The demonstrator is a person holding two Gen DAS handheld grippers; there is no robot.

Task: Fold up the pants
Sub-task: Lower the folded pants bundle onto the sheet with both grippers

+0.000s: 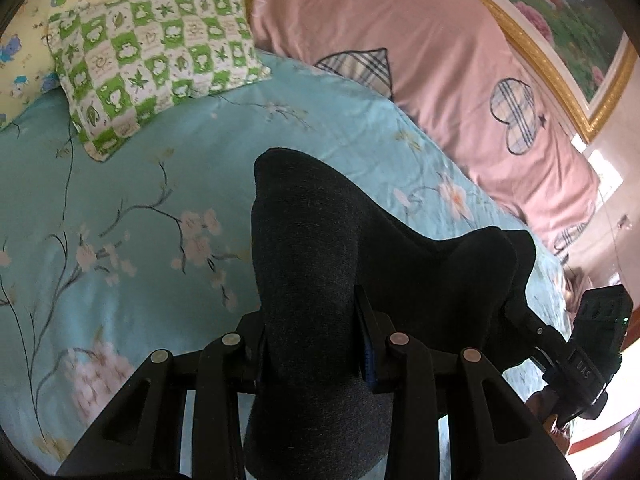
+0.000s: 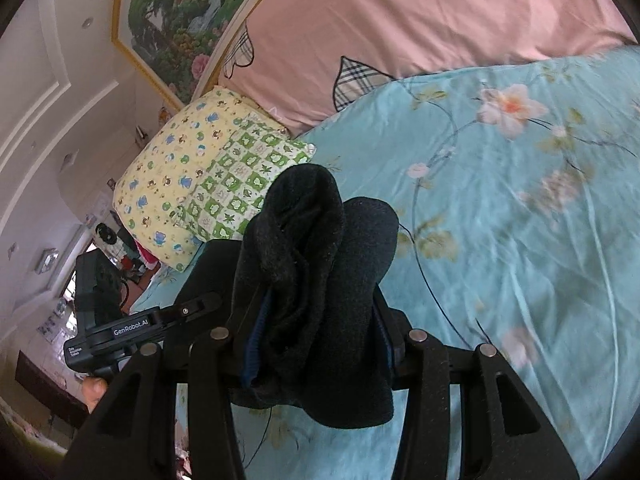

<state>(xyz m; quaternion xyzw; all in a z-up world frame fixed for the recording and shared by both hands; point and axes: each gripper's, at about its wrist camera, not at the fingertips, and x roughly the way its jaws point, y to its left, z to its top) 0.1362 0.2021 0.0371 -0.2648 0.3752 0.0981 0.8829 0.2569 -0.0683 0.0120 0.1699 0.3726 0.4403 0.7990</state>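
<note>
The pants [image 1: 316,248] are dark charcoal knit fabric, held up above a light blue floral bedsheet [image 1: 120,208]. My left gripper [image 1: 312,344] is shut on a bunched part of them; the cloth rises past its fingers and drapes right toward the other gripper's body [image 1: 592,344]. In the right wrist view, my right gripper [image 2: 316,340] is shut on a thick folded bundle of the same pants [image 2: 320,264], which stands up between the fingers and hangs below them. The left gripper's body [image 2: 120,328] shows at the left. The rest of the pants is hidden.
A green-and-white checked pillow [image 1: 156,60] and a yellow cartoon-print pillow [image 2: 176,168] lie at the head of the bed. A pink quilt [image 1: 420,60] with plaid patches runs along the far side. A framed landscape painting [image 2: 180,20] hangs on the wall behind.
</note>
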